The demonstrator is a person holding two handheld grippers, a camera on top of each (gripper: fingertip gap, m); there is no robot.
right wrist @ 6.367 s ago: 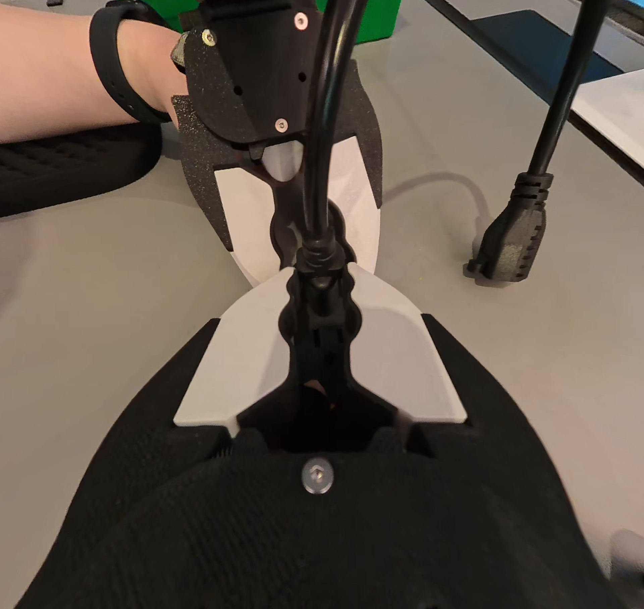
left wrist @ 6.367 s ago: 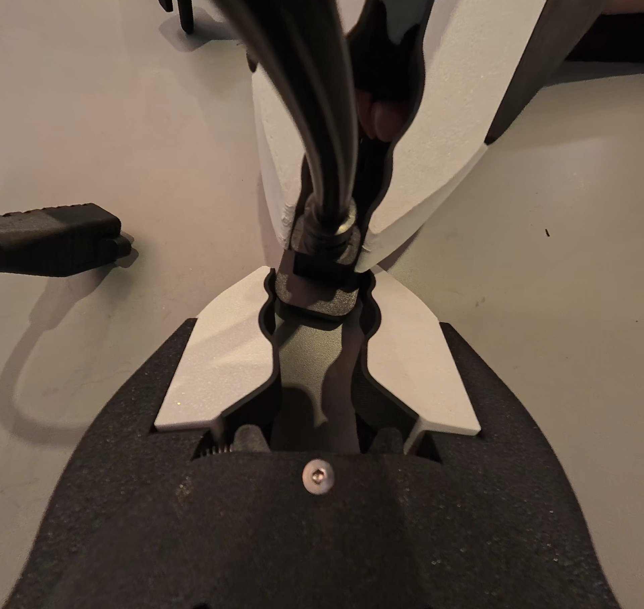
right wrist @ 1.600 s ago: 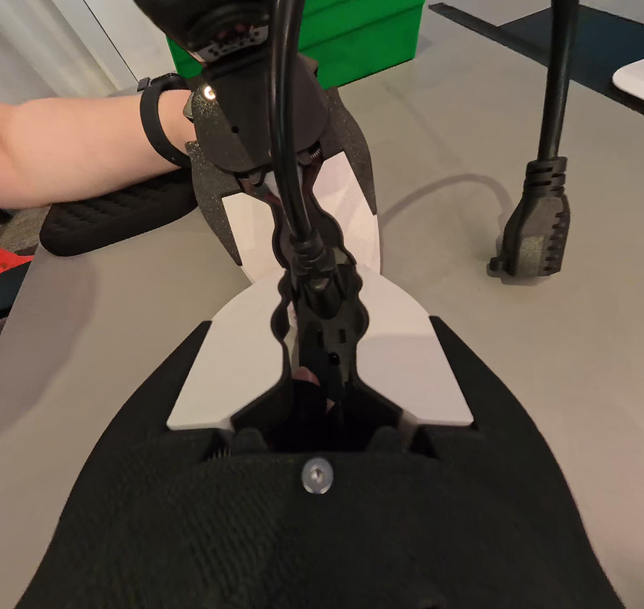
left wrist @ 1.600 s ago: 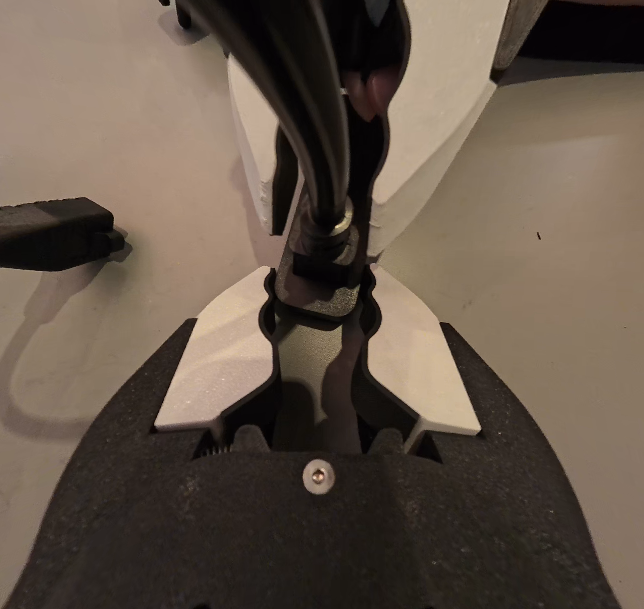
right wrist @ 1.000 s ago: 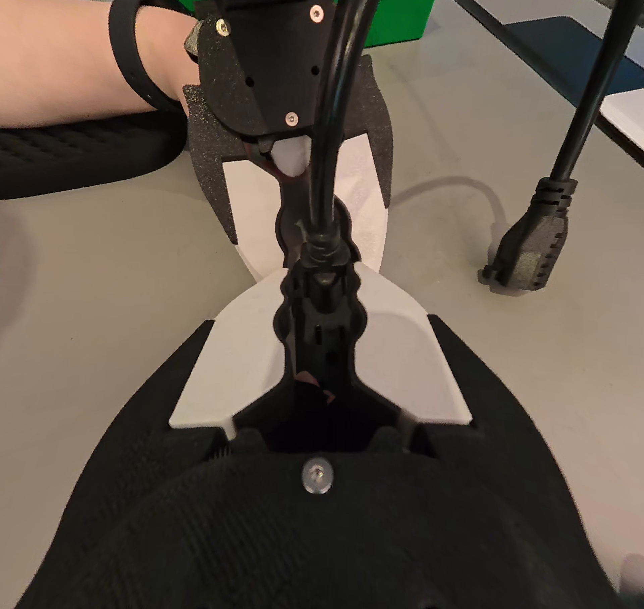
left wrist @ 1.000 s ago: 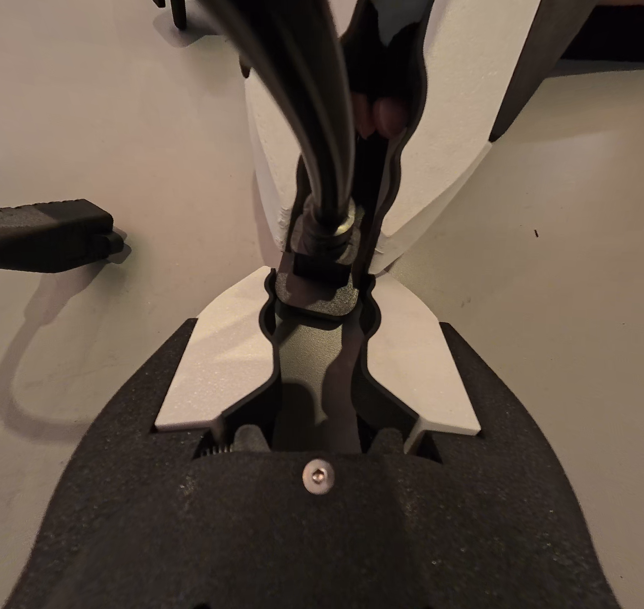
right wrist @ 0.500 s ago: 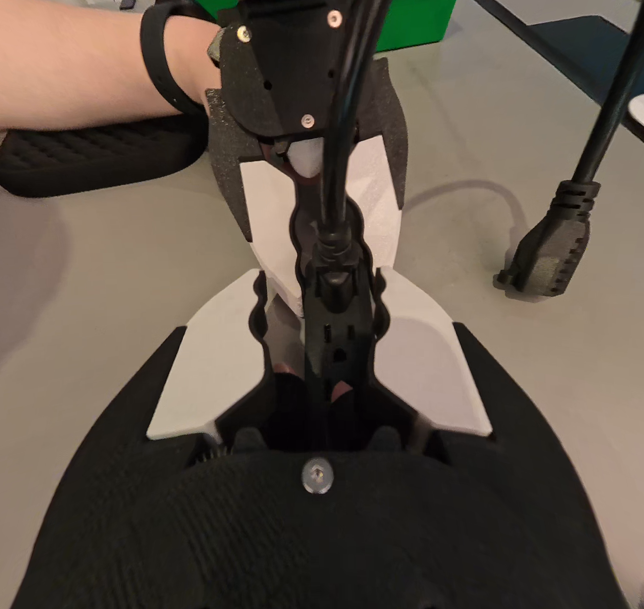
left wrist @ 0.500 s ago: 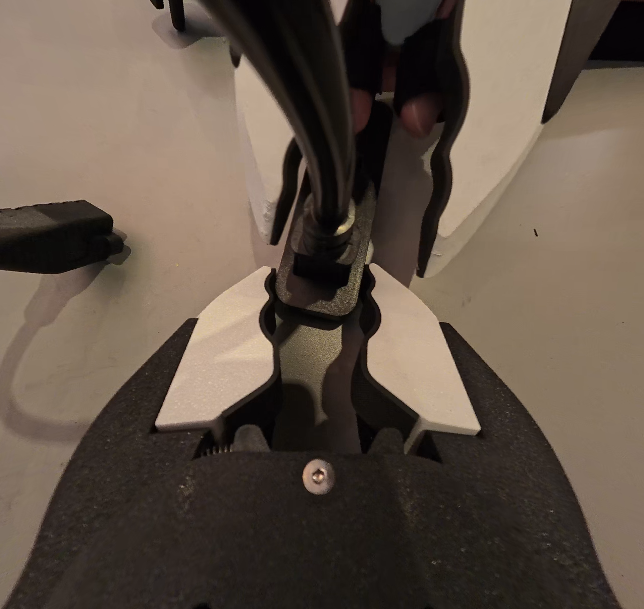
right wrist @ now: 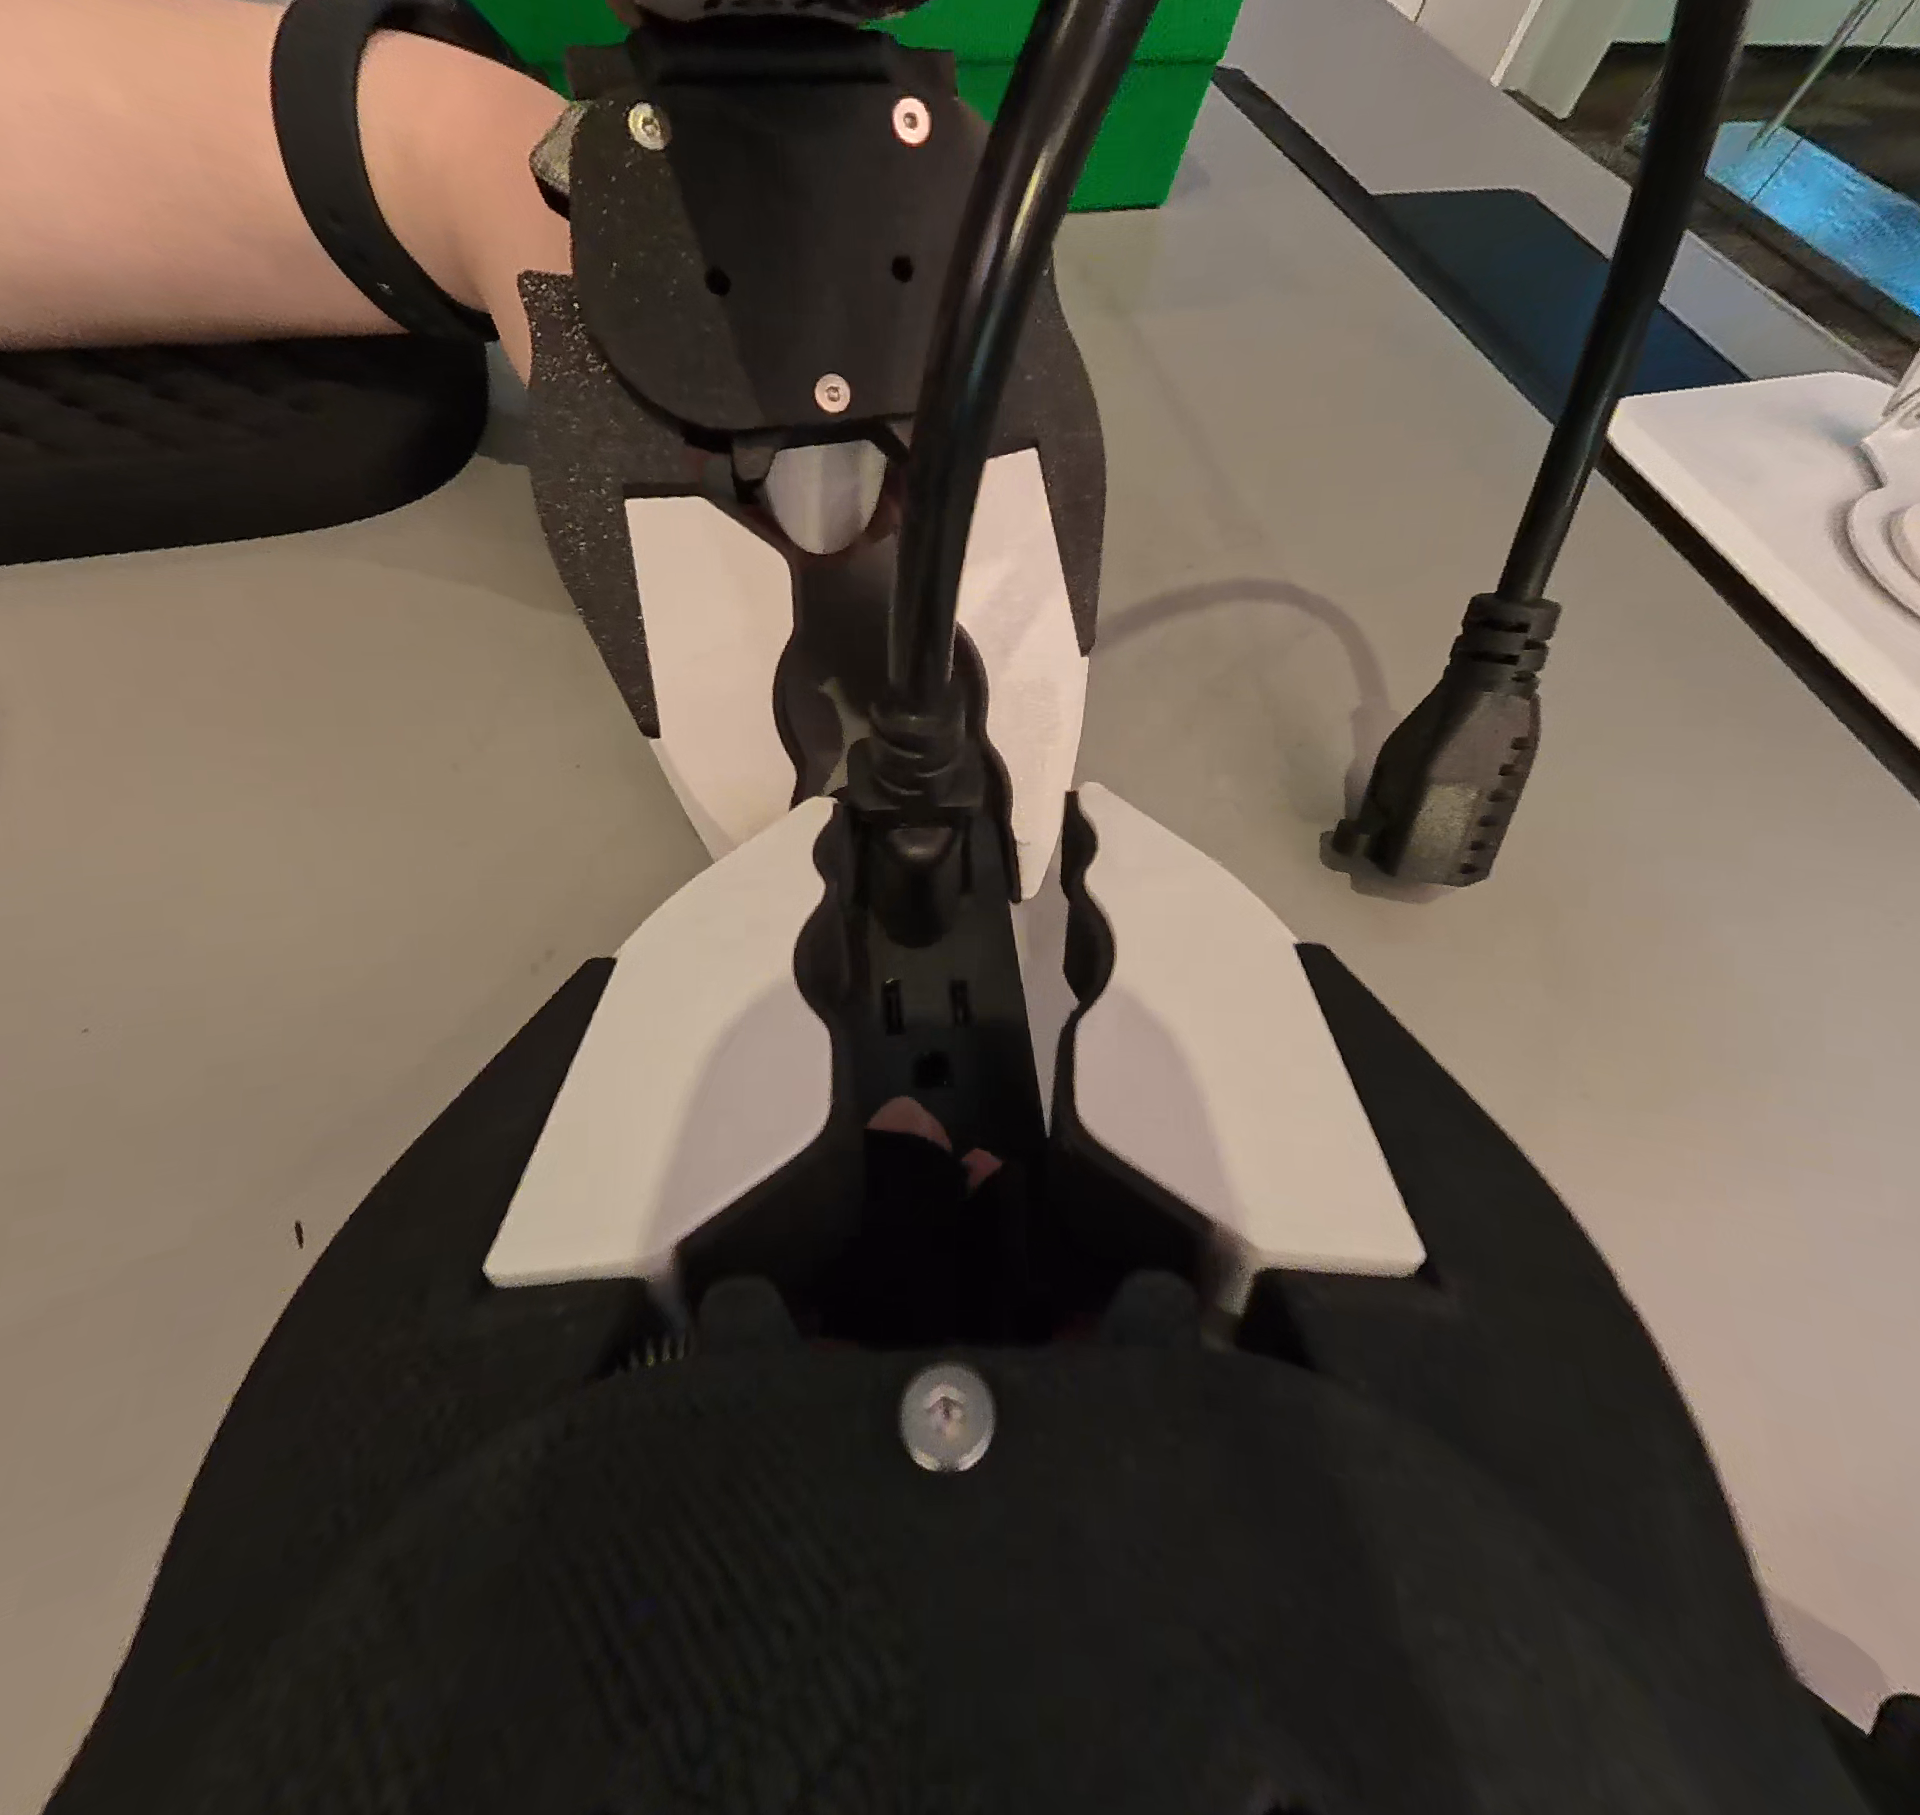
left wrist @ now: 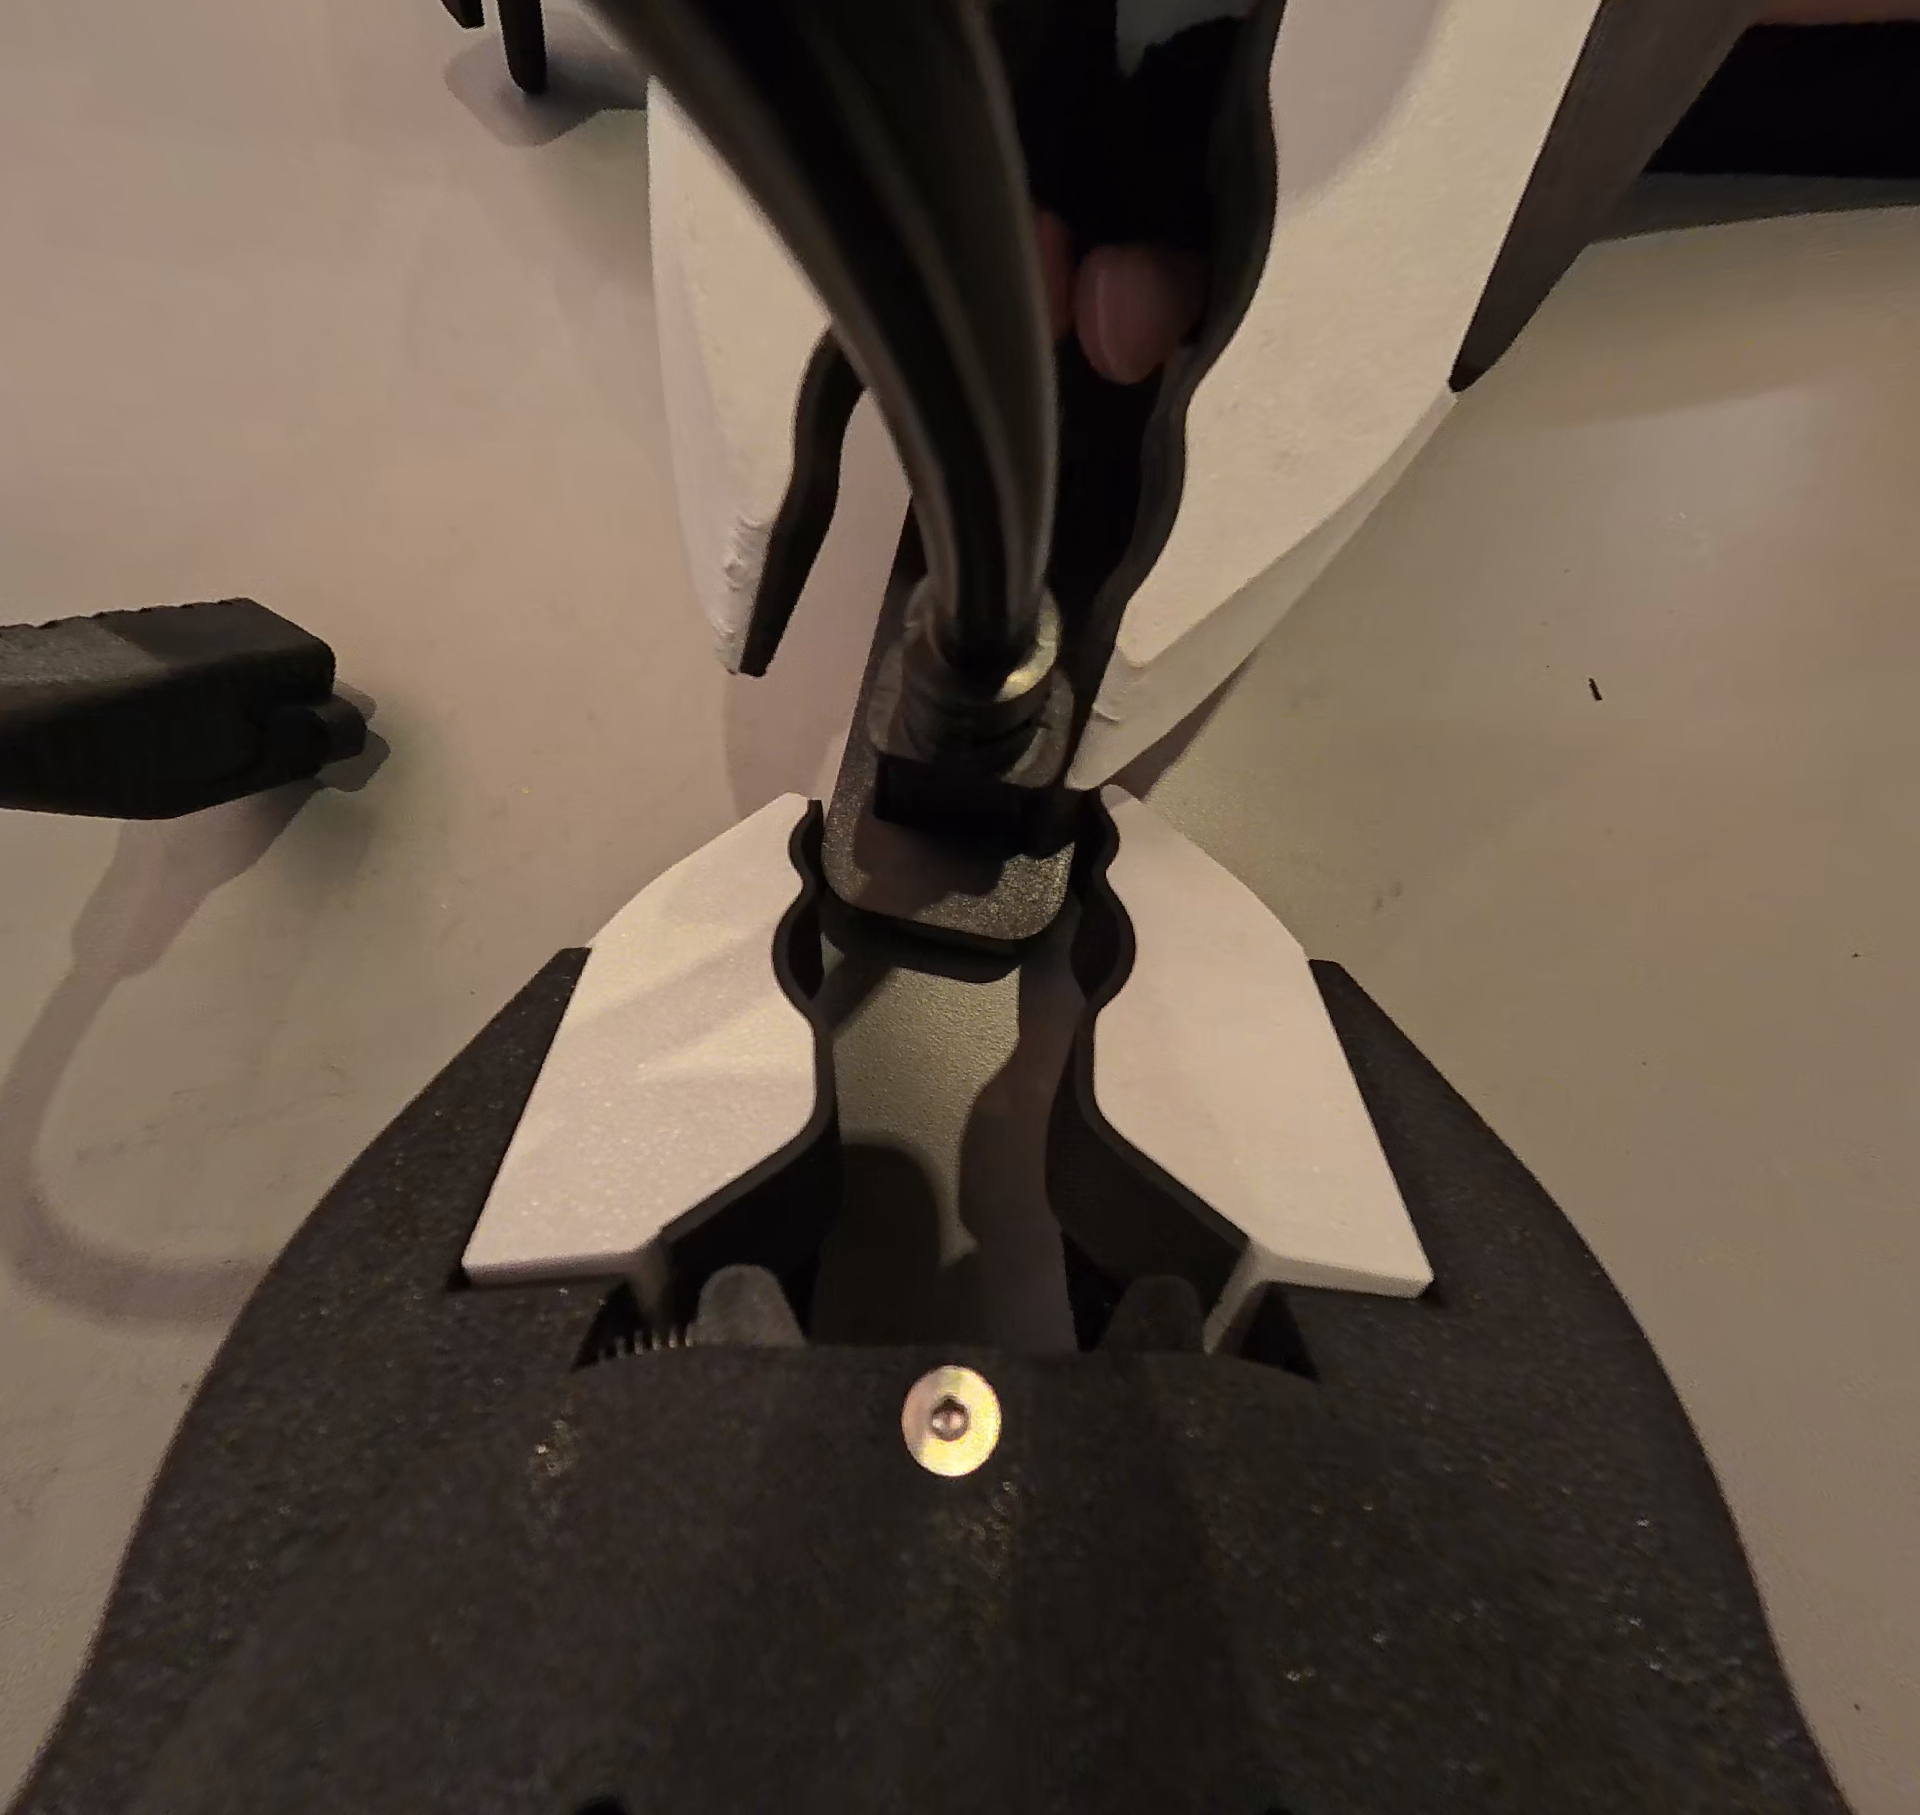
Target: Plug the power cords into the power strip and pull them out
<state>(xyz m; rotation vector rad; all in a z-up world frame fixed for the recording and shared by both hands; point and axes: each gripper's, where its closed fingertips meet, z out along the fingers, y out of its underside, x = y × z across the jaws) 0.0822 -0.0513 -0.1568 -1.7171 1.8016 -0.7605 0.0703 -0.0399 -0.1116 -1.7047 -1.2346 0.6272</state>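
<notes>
A black power strip (right wrist: 925, 1027) lies on the grey table between my two grippers, which face each other. My left gripper (left wrist: 956, 820) is shut on one end of the strip (left wrist: 935, 892). A black plug (right wrist: 914, 778) with a thick cord (right wrist: 997, 311) sits in the strip and also shows in the left wrist view (left wrist: 966, 695). My right gripper (right wrist: 951, 809) is open, its fingers (right wrist: 727, 1017) straddling the strip and plug with gaps at the sides. A second black plug (right wrist: 1444, 778) lies loose on the table to the right.
A person's forearm with a black wristband (right wrist: 353, 155) rests on a black pad (right wrist: 208, 446) behind the left gripper. A green box (right wrist: 1143, 103) stands at the back. A white tray (right wrist: 1766, 518) and a dark blue mat (right wrist: 1507, 279) lie right. Some 4 cm of space lies between my two pairs of fingers.
My right gripper was shut on the plug a second ago, then opened wide; now its fingers are a little closer together around the plug. The left gripper has kept its hold on the strip.
</notes>
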